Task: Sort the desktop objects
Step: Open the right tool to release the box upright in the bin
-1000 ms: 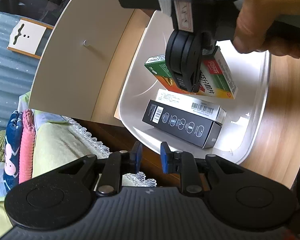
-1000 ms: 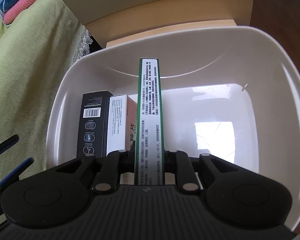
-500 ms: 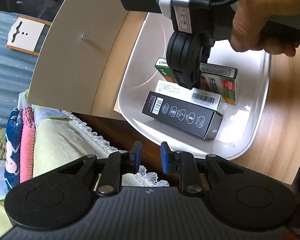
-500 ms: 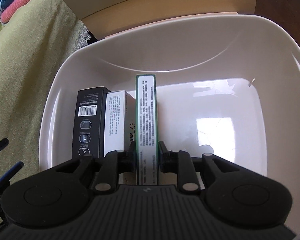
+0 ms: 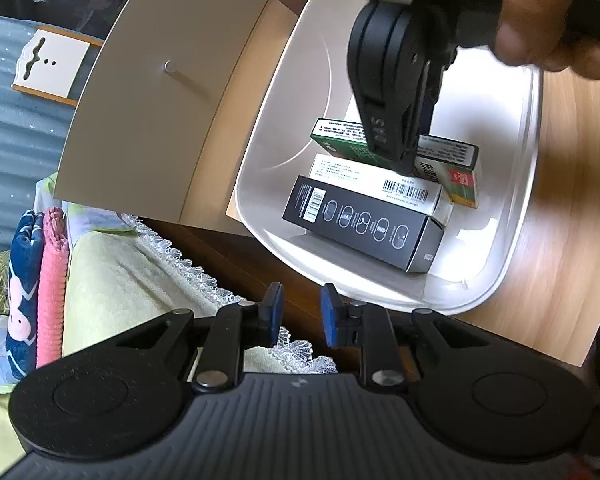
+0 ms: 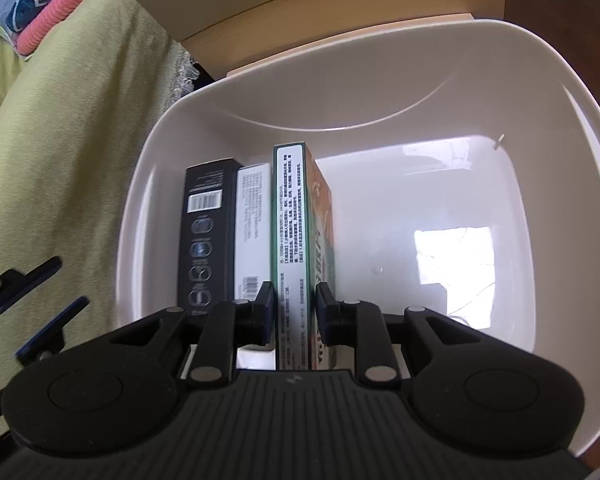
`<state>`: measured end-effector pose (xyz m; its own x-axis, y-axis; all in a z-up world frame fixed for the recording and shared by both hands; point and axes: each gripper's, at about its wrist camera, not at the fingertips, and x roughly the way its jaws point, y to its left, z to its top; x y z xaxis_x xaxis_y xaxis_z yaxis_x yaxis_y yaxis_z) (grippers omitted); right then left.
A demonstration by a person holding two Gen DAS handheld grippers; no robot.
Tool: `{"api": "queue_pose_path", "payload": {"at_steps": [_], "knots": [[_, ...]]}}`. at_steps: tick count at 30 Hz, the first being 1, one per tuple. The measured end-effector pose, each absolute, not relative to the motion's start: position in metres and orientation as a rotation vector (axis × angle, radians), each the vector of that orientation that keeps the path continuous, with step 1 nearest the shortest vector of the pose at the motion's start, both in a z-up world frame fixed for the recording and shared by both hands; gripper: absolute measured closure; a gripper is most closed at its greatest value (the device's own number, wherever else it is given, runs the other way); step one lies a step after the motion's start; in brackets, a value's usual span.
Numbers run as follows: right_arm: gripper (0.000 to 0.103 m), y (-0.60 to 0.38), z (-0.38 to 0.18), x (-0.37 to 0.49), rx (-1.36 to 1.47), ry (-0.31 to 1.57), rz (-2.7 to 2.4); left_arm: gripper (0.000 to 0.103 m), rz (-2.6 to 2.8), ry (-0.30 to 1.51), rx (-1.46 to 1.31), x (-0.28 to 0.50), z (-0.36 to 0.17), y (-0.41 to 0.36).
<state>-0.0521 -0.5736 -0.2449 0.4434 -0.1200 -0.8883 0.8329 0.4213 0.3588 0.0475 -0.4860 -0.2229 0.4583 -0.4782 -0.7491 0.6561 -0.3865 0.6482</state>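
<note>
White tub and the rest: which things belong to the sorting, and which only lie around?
Belonging to the job:
white tub
green box
white box
black box
right gripper

Lying around:
green blanket
beige board
pink towel

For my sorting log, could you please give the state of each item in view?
Green box: on edge in the tub, between open fingers.
White box: on edge, beside it.
Black box: on edge, outermost.
White tub: half bare.
Right gripper: open.
Left gripper: open, empty.
</note>
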Motion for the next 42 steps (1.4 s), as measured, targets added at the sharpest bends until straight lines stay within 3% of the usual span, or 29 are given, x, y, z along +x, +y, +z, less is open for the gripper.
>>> {"api": "queue_pose_path", "payload": {"at_steps": [25, 29, 42], "knots": [[0.081, -0.573, -0.234, -0.054, 0.884, 0.919, -0.671, 0.074, -1.222, 0.181, 1.550, 0.049, -0.225, -0.482], [0.076, -0.564, -0.226, -0.064, 0.842, 0.951, -0.643, 0.074, -1.216, 0.186, 1.544, 0.051, -0.224, -0.481], [0.076, -0.542, -0.241, -0.054, 0.706, 1.102, -0.553, 0.074, -1.190, 0.219, 1.523, 0.064, -0.222, -0.477]]}}
